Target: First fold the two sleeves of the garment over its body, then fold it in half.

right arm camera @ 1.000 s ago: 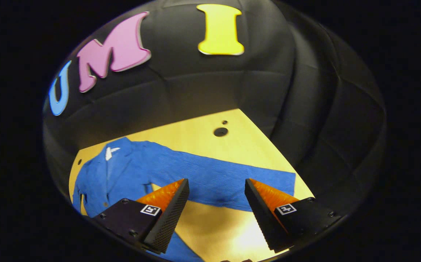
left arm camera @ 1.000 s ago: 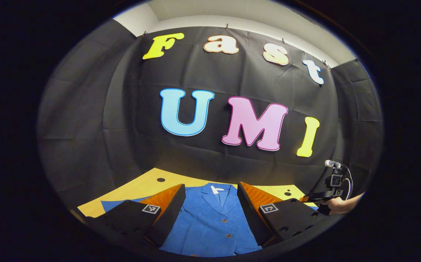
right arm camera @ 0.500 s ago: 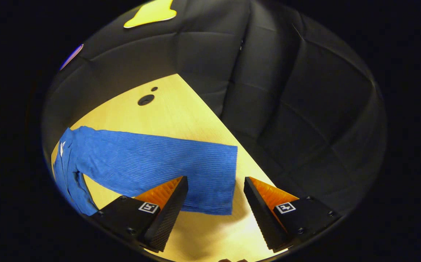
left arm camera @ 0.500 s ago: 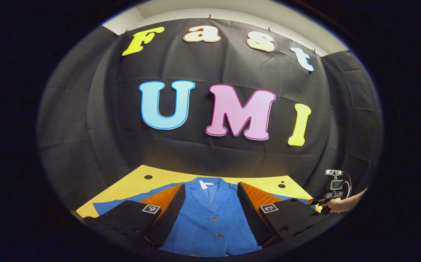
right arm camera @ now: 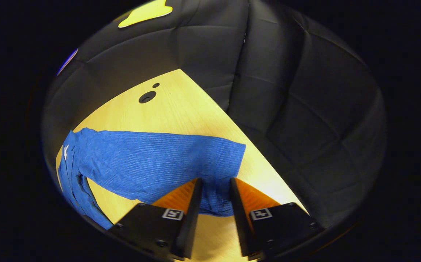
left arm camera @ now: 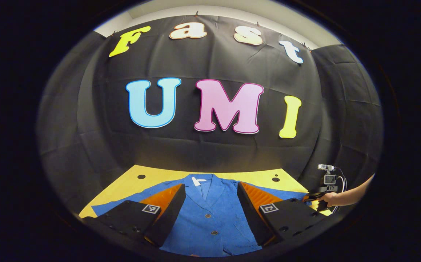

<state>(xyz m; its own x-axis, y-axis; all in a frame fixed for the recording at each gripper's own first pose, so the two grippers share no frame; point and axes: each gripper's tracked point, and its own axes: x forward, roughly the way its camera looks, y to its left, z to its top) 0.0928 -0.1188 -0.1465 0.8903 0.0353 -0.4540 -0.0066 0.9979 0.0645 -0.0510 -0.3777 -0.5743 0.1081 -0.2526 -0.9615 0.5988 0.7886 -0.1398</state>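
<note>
The blue garment is lying face up and spread flat on the yellow worktop, collar toward the booth wall and both sleeves stretched out sideways, which is leaving each cuff free to be picked up and carried over the body. The right claw is narrowing around the cuff end of the right sleeve, near its lower edge, with the cloth sitting in the gap; whether both fingers are already pressing on it I cannot tell. Taking the sleeve at its end is giving the longest lever for swinging it inward. The left claw is hanging spread wide and empty above the jacket's buttoned front, waiting over the middle. In the left gripper view, a hand is holding the other tool out by the far right sleeve end.
</note>
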